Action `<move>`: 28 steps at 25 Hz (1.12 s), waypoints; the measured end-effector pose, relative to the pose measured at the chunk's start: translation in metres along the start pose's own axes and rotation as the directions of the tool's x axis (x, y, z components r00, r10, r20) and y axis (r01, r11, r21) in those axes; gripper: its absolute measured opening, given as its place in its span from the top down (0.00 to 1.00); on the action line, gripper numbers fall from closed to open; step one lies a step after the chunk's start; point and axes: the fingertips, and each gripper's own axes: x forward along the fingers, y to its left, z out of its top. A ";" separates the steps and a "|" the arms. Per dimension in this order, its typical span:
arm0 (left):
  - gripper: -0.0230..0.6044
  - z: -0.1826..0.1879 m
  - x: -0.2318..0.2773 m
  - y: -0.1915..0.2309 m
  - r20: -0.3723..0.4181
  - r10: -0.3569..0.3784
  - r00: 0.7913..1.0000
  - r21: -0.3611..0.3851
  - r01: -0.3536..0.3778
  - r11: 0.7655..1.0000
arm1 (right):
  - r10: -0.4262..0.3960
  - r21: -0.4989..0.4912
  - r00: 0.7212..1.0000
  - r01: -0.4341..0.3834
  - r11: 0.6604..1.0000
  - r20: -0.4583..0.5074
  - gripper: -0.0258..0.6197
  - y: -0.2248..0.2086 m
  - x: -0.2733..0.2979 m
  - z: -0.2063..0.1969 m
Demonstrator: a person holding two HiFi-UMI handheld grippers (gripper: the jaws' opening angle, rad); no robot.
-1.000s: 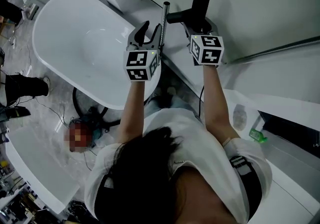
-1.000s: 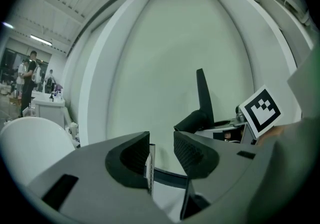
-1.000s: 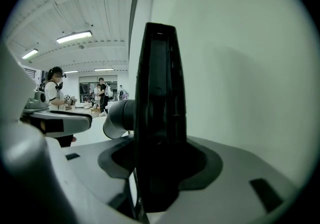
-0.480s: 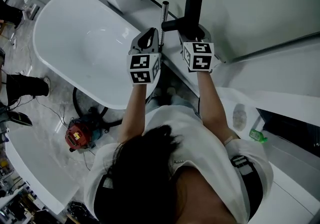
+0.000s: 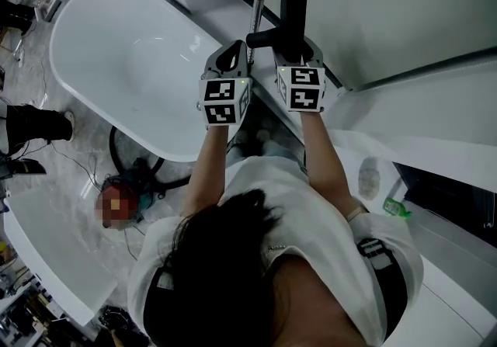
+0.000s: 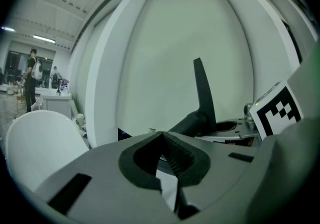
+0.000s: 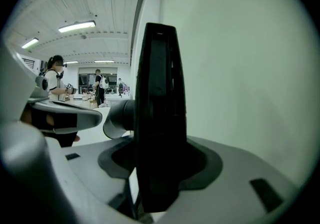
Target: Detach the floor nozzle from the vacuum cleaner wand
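The black floor nozzle (image 5: 293,8) stands upright against the white wall. Its neck joins the silver wand (image 5: 255,19), which runs down beside the tub. My right gripper (image 5: 297,44) is shut on the nozzle, and in the right gripper view the nozzle (image 7: 160,118) fills the space between the pads. My left gripper (image 5: 235,54) is shut just left of the wand. Its jaws closed within the last second, and no object shows between its pads (image 6: 172,155). In the left gripper view the wand's top end (image 6: 151,130) and the nozzle (image 6: 202,92) lie beyond the tips.
A white bathtub (image 5: 116,66) fills the left side, and a white wall panel (image 5: 388,12) rises on the right. Black cables (image 5: 136,171) lie on the marble floor below the tub. A green bottle (image 5: 394,207) sits on the ledge at the right. People stand far back (image 7: 55,80).
The left jaws were open beside the wand and have now closed. Both grippers have shifted slightly left, and the nozzle has moved with the right one.
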 end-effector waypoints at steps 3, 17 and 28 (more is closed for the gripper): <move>0.96 -0.002 -0.001 0.002 -0.014 0.004 1.000 -0.011 -0.004 1.000 | -0.020 0.003 1.000 0.020 1.000 0.013 0.59 -0.003 -0.003 0.001; 0.96 -0.001 0.000 0.004 -0.007 0.027 1.000 -0.012 -0.027 1.000 | -0.017 -0.036 0.998 0.019 0.999 0.053 0.59 0.005 -0.010 0.007; 0.96 -0.003 0.005 0.013 -0.009 0.069 0.998 -0.033 -0.070 0.997 | -0.043 -0.062 0.997 0.047 0.997 0.065 0.59 0.001 -0.004 0.013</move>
